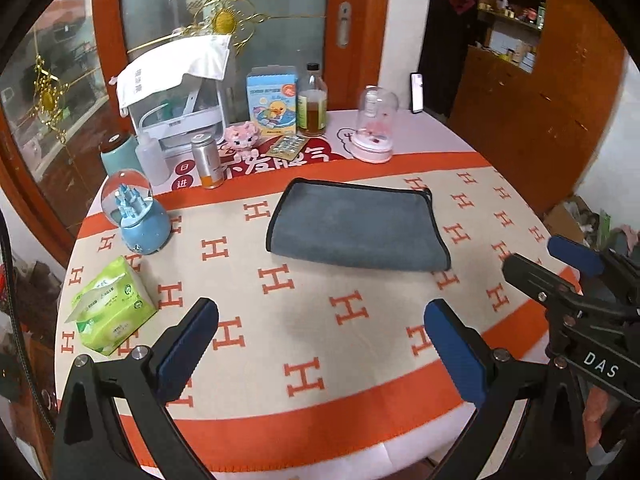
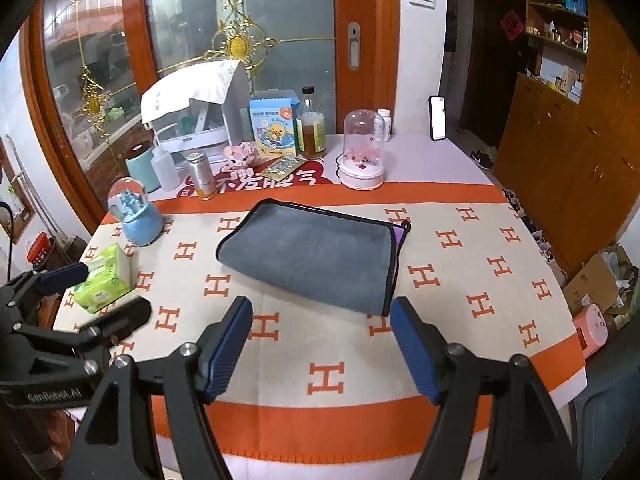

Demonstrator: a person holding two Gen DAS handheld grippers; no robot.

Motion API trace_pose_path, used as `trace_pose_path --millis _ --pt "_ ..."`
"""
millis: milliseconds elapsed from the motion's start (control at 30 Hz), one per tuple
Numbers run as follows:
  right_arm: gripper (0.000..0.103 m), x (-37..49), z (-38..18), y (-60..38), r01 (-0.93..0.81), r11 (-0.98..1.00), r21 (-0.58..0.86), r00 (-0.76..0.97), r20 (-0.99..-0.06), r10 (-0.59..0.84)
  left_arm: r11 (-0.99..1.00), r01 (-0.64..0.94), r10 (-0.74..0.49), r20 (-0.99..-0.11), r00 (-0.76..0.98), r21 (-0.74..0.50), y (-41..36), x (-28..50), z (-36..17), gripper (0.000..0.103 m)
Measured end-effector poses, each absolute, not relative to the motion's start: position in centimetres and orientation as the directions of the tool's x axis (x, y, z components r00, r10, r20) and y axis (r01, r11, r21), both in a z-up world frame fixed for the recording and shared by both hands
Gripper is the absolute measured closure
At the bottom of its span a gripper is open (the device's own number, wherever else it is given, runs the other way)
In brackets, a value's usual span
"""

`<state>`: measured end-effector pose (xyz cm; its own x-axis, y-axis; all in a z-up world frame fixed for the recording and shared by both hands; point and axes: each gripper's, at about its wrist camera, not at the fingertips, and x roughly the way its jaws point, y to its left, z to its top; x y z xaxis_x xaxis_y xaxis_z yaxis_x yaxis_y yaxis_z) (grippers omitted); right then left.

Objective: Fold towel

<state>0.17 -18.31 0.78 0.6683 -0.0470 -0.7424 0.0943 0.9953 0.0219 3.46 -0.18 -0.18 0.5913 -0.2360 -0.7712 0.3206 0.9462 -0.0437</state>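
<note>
Both tools gaping, empty: left tool [image 1: 320, 344], right tool [image 2: 322, 344]; grey towel [image 2: 312, 258] folded flat.

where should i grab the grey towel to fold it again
Grip the grey towel at its right short end, where the black-trimmed layered edges are stacked and exposed. Bring the right hand-held gripper in low from the right; the near long side looks like a rounded fold.

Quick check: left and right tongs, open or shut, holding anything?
Left tongs: open, holding nothing.
Right tongs: open, holding nothing; the folded grey towel lies untouched on the table.
</note>
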Motion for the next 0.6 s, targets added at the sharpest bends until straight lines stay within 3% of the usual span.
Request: trace_pose_path --millis 600 --pt "0.031 -3.2 2.4 -16.5 0.038 0.998 0.055 0.665 -0.747 0.016 0.982 0.184 -0.157 -0.756 0.635 -0.049 2.0 -1.0 1.2 0.001"
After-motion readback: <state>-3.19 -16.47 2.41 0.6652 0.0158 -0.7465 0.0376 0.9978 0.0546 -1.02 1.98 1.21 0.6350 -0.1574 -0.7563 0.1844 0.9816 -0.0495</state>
